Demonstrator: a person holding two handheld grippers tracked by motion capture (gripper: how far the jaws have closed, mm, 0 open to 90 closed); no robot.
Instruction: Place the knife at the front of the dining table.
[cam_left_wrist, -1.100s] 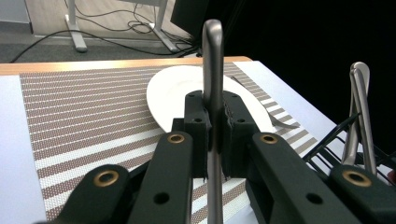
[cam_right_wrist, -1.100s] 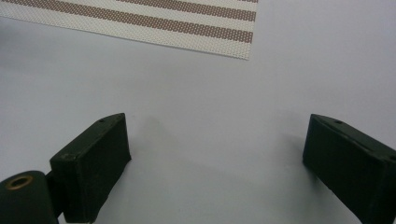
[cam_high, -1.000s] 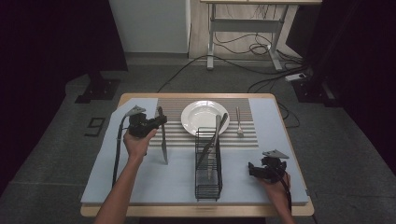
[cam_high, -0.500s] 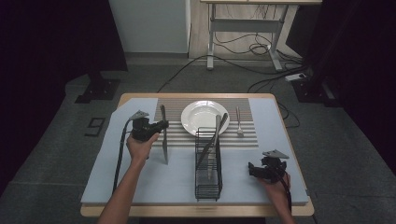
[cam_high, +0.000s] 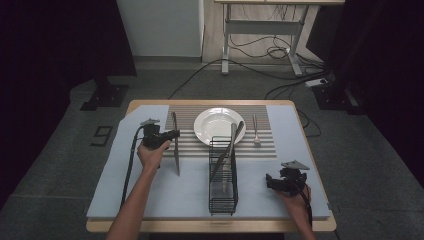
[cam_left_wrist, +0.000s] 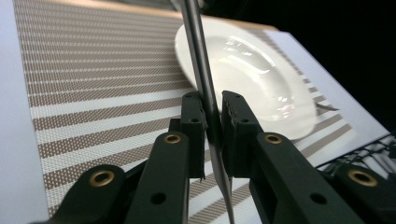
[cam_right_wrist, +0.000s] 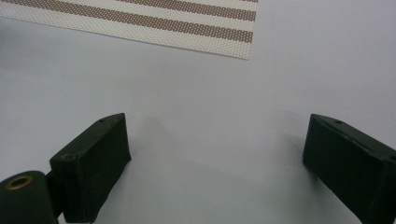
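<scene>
knife (cam_high: 175, 142) first: it sits left of centre in the high view, held by my left gripper (cam_high: 170, 134), long and thin, running from near the upper edge of the striped placemat (cam_high: 190, 145) down onto the pale blue table cover (cam_high: 150, 192). in the left gripper view the knife (cam_left_wrist: 205, 98) runs up the middle of the frame, and the two black jaws are clamped against it on either side, though they have just been easing apart slightly with the metal between them. behind it, at upper right of that view, i see the white plate (cam_left_wrist: 252, 70) lying on the placemat (cam_left_wrist: 93, 93).

in the high view the plate (cam_high: 219, 125) is at centre, with a fork (cam_high: 255, 132) just to its right. below the plate stands a black wire rack (cam_high: 223, 175) with utensils (cam_high: 229, 147) leaning in it.

my right gripper (cam_high: 272, 182) is at lower right of the high view, well apart from the rack, low over the cover. in the right gripper view its jaws stand wide apart with nothing between them, bare blue cover (cam_right_wrist: 210, 140) beneath and a corner of the placemat (cam_right_wrist: 187, 28) along the top.
</scene>
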